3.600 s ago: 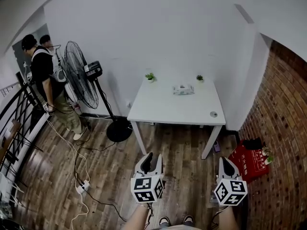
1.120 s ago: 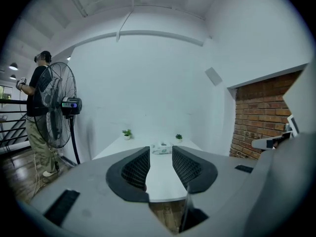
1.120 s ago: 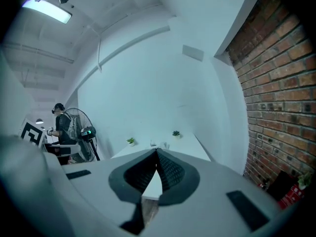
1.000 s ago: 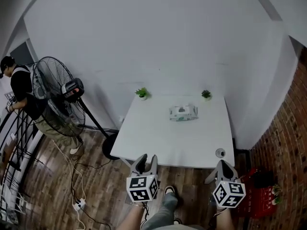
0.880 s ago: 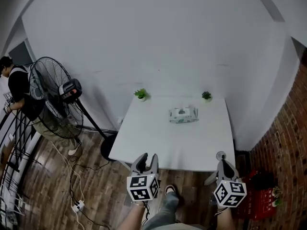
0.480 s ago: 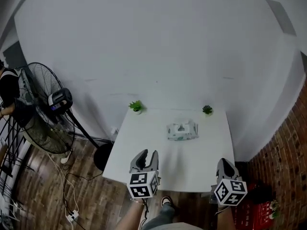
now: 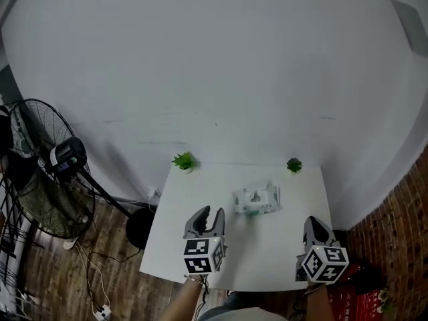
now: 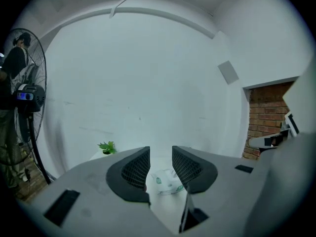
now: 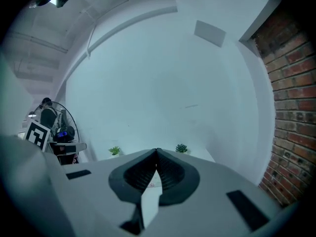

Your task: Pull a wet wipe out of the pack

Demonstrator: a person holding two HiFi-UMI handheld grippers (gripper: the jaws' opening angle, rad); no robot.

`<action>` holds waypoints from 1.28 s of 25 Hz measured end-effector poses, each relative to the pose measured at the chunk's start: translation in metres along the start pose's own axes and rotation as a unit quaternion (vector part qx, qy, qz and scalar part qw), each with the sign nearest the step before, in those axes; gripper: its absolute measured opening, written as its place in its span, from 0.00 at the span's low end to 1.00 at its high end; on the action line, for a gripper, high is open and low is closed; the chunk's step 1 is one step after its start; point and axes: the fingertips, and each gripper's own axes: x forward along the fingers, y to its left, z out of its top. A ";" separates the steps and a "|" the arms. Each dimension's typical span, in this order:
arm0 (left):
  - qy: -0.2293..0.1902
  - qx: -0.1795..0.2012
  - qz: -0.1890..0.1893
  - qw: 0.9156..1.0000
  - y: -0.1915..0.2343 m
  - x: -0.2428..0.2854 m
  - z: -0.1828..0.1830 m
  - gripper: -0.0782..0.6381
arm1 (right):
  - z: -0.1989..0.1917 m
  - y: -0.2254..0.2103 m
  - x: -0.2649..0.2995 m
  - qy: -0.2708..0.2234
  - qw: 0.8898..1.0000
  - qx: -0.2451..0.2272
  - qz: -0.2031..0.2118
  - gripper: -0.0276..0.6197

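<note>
A white wet wipe pack [image 7: 257,200] with green print lies on the white table [image 7: 194,246], toward its far middle. The pack [image 8: 167,180] shows between the jaws in the left gripper view. My left gripper [image 7: 206,216] hovers over the table's near left part, open, with nothing between its fingers. My right gripper [image 7: 315,227] hangs over the near right part, short of the pack, its jaws shut with their tips touching and nothing in them. Both grippers are well apart from the pack.
Two small potted plants stand at the table's far edge, one on the left [image 7: 184,160] and one on the right [image 7: 293,165]. A white wall rises behind the table. A standing fan [image 7: 47,179] is at the left on the wooden floor. A brick wall [image 9: 291,107] lies to the right.
The person has walked up to the table; it was metres away and now lies under both grippers. The pack has not moved. The grippers' states are unchanged.
</note>
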 end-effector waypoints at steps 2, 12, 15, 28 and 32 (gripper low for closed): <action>0.006 -0.004 -0.001 1.000 0.007 0.014 -0.001 0.31 | 0.005 -0.001 0.013 0.002 1.000 -0.001 -0.002 0.04; 0.032 -0.025 0.013 0.999 0.007 0.055 -0.016 0.31 | 0.002 -0.017 0.056 0.030 1.000 0.001 0.008 0.04; 0.036 -0.027 0.019 0.999 -0.001 0.054 -0.017 0.31 | 0.001 -0.021 0.064 0.037 0.999 0.004 0.022 0.04; 0.047 -0.014 0.027 0.998 -0.022 0.062 -0.021 0.31 | 0.008 -0.049 0.080 0.036 0.999 0.015 0.030 0.04; 0.060 -0.014 0.013 0.998 -0.034 0.070 -0.026 0.31 | -0.001 -0.063 0.078 0.045 0.998 0.024 0.022 0.04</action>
